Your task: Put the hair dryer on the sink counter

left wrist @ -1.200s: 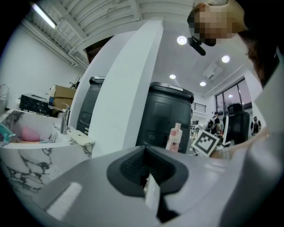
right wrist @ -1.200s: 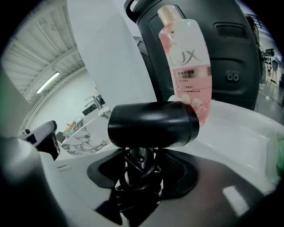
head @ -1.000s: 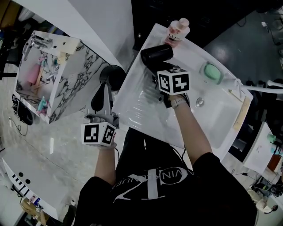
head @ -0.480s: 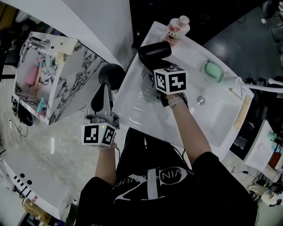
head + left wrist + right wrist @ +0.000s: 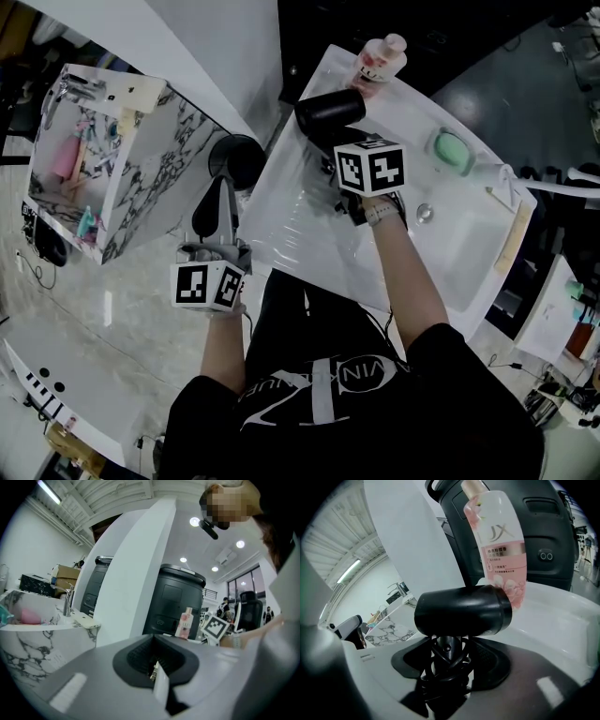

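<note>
Fingers of the right gripper (image 5: 345, 155) alone moved, just easing wider yet still pinching the hair dryer (image 5: 330, 112) by its handle, arm outstretched over the counter (image 5: 300, 239), upper centre, just beside a bottle (image 5: 380, 61). Left gripper (image 5: 223, 192) hangs lower left, fingers pressed together.

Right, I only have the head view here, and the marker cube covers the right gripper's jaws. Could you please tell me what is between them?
Observer: The hair dryer's handle, with its cord wound round it, sits between the right gripper's jaws, which have just been opening slightly.
Operator: Thank you. How does the dryer's body lie?
Observer: Level and crosswise to the jaws, with one end in front of the pink bottle's foot.
Operator: And is anything behind that bottle?
Observer: A large dark bin stands beyond the counter's back edge.
</note>
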A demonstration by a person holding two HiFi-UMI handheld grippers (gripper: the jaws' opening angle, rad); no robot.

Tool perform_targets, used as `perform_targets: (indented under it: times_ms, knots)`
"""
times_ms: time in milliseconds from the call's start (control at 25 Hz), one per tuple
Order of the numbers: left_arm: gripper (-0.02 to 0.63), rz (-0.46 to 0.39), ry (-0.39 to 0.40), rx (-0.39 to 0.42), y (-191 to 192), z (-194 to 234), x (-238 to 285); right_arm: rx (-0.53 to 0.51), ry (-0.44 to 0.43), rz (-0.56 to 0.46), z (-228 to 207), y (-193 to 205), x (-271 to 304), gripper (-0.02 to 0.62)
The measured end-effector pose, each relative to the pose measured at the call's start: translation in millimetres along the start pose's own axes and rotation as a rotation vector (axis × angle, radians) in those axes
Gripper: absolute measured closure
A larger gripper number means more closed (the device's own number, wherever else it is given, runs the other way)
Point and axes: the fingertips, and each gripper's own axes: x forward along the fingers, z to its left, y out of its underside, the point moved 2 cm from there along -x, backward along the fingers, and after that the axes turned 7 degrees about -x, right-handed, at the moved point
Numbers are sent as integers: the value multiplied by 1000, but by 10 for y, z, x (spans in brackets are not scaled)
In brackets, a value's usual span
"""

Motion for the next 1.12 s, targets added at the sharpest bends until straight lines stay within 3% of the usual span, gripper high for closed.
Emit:
perform_targets:
  times_ms: [160, 400, 1120]
  knots:
    - [606, -2, 8, -2, -11, -5, 2, 11, -26, -6, 35, 1, -8, 296]
    - [606, 2, 16, -3, -5, -19, -8, -32, -12, 11, 37, 13, -16, 293]
    - [606, 9, 23, -12, 20, 9, -11, -15, 5, 13, 8, 43, -46, 275]
